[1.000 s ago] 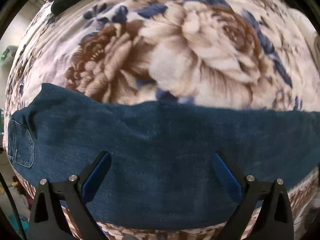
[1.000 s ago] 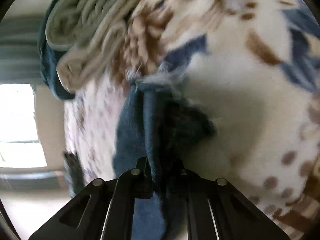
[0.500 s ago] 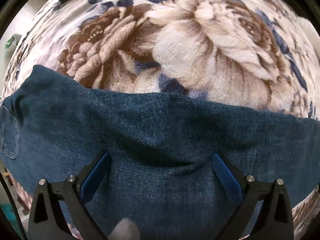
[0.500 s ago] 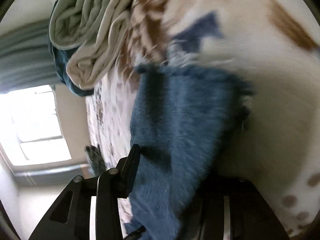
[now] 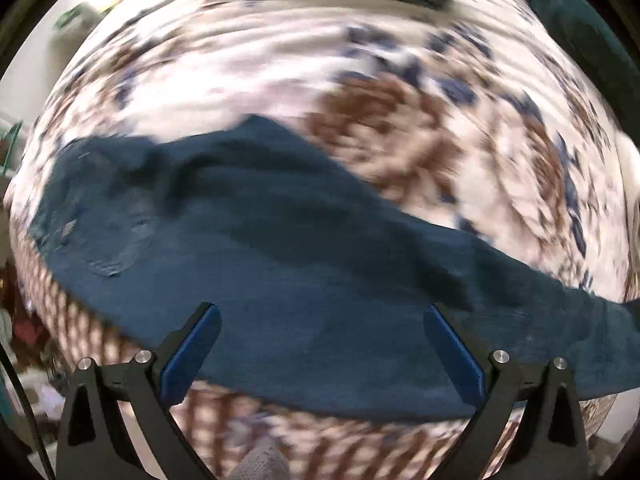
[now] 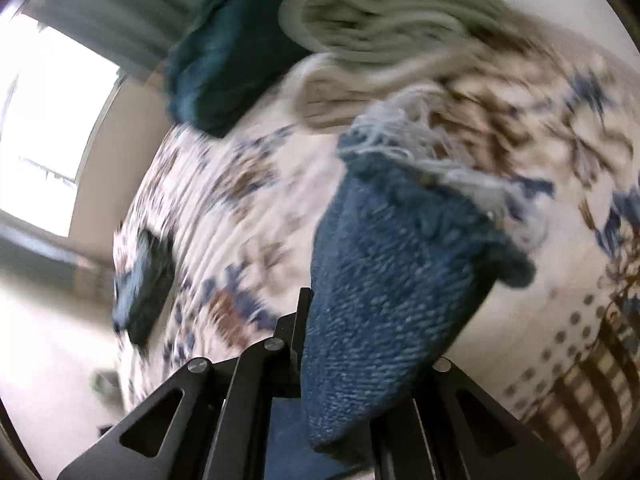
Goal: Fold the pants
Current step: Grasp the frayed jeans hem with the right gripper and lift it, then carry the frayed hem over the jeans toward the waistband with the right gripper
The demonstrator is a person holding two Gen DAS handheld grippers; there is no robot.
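Dark blue pants (image 5: 304,264) lie lengthwise across a floral-blanketed bed (image 5: 248,80) (waist left). The left hand-held gripper (image 5: 320,356) hovers wide apart; the right hand-held gripper (image 6: 356,364) pinches the frayed hem.

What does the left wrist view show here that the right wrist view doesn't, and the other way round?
Only the left wrist view: the jeans lying spread across the bed, back pocket visible, and the open left gripper above them. Only the right wrist view: the right gripper shut on the frayed leg end, a rolled cream blanket, a window. Both: blue denim and the floral blanket.
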